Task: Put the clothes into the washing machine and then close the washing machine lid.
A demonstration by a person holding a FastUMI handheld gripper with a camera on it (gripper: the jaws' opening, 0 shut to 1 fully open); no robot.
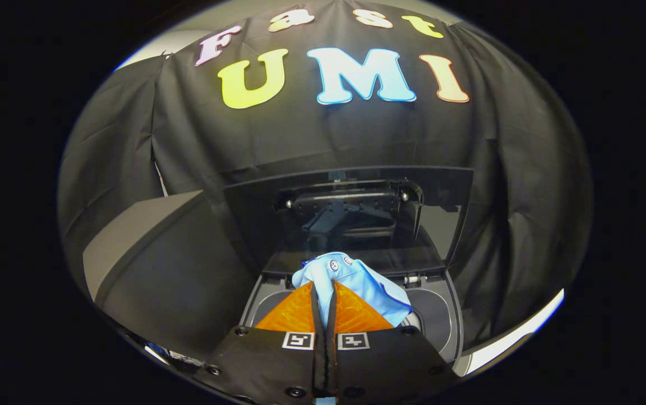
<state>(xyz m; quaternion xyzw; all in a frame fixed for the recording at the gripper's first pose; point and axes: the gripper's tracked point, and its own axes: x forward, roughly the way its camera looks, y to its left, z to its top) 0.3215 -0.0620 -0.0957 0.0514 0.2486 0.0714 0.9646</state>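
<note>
The light blue garment (351,281) is pinched in my claw (323,295) and hangs bunched just ahead of the fingertips, over the open mouth of the washing machine (441,320). The two fingers are closed almost together, with only a thin fold of cloth between them, so I count the claw as clamped on the fabric. I judge the piece light, soft and limp: it will drape and swing, and it should fall under its own weight once let go. It looks thin and smooth, so a small pinch could slip; the bunched fold I have, near what look like snap buttons on the top of the bundle, seems a fair hold. The bundle has no clear long axis as it is crumpled; most of its bulk trails from the fingertips down and to the right, toward the drum. How much cloth hangs below the fingers I cannot tell, as the claw body hides it.

Beyond the garment, the washing machine lid (351,208) stands raised, tilted back against the black booth wall, its glossy inner face toward me. A grey panel (160,264) sits just left of the machine. The lid's closing is not yet done.
</note>
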